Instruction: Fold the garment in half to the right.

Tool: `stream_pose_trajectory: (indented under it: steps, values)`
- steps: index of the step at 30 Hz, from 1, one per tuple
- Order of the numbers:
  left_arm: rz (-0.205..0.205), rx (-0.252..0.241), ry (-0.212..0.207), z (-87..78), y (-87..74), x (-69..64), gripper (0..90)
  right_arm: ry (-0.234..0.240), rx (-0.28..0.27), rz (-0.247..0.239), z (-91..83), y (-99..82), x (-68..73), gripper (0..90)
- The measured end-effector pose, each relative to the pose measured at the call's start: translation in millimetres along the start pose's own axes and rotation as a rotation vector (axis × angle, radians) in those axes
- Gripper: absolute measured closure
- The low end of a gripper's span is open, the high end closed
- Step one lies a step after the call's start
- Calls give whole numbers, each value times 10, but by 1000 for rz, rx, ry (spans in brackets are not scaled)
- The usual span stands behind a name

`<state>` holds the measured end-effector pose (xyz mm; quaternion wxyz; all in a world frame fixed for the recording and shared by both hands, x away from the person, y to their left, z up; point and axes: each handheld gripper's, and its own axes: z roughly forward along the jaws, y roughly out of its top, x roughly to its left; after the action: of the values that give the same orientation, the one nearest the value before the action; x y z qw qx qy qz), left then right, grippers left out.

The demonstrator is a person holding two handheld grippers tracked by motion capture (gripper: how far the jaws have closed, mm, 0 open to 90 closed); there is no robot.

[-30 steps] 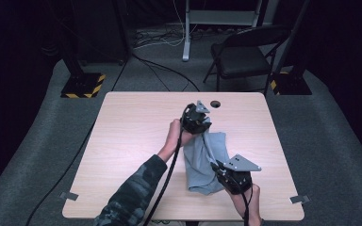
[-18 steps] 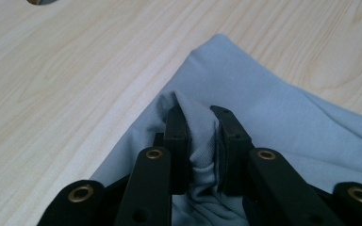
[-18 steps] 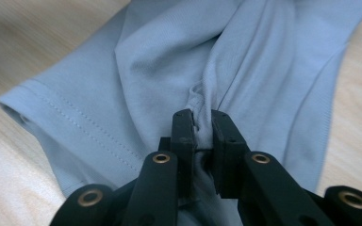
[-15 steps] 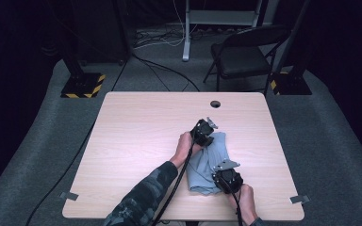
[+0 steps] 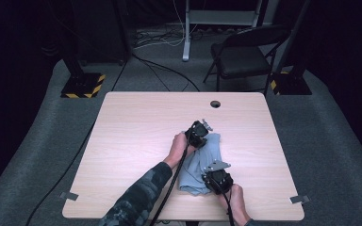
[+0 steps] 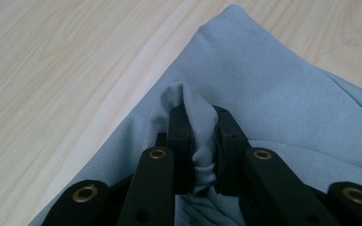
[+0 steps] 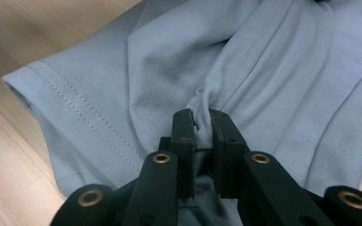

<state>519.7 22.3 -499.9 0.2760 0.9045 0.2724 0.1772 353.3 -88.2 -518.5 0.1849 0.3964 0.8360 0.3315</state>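
Observation:
A light blue cloth (image 5: 199, 165) lies bunched on the wooden table (image 5: 136, 127), right of centre near the front edge. My left gripper (image 5: 202, 134) sits at the cloth's far end, shut on a pinched fold of the cloth (image 6: 202, 127). My right gripper (image 5: 212, 176) sits at the cloth's near end, shut on a gathered pleat of the cloth (image 7: 200, 115). A stitched hem (image 7: 75, 108) shows on the cloth left of the right jaws. Both grippers are low over the table.
A small round hole (image 5: 215, 104) is in the table near its far edge. A dark folding chair (image 5: 245, 56) stands beyond the table, with floor cables and black stand bases with yellow stripes (image 5: 82, 84) around it. Cables trail from both grippers towards the front edge.
Both grippers have come down towards the table with the cloth held between them. The cloth, lifted and stretched before, now rests lower and more bunched on the tabletop.

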Motion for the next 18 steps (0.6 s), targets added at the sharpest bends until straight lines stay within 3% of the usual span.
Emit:
stream_pose_trajectory:
  steps: [8, 18]
  values:
    - [-32, 17, 7, -107, -183, 185, 797, 37, -15, -30, 130, 123, 168, 815]
    - [-43, 23, 9, -125, -212, 229, 793, 68, -24, -25, 181, 167, 200, 815]
